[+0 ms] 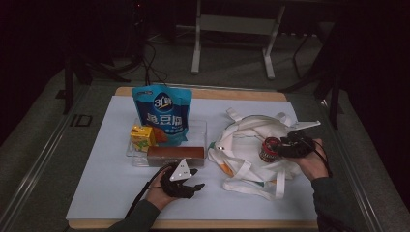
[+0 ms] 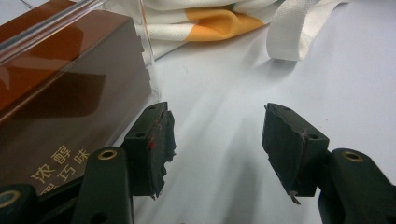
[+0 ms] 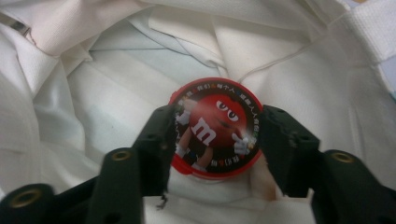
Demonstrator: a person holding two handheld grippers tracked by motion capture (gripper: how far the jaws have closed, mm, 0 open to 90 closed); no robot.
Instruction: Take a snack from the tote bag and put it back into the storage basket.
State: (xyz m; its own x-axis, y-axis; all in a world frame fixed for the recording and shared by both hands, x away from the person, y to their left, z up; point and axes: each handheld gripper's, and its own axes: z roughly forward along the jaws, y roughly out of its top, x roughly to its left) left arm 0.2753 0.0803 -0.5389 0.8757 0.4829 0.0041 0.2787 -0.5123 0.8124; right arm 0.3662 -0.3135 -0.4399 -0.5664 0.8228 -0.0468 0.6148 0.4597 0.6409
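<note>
We have the red candy tub [image 3: 215, 128] resting on the white tote bag [image 3: 93, 93]; right gripper [image 3: 215, 140] jaws apart around its lid, so we back straight off without nudging it

Dim lab, cables [image 1: 150, 63], equipment stand [image 1: 232, 34]

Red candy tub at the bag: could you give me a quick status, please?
Right gripper open astride red candy tub on white bag. Left gripper open, empty, beside brown box. Nothing blocking.
</note>
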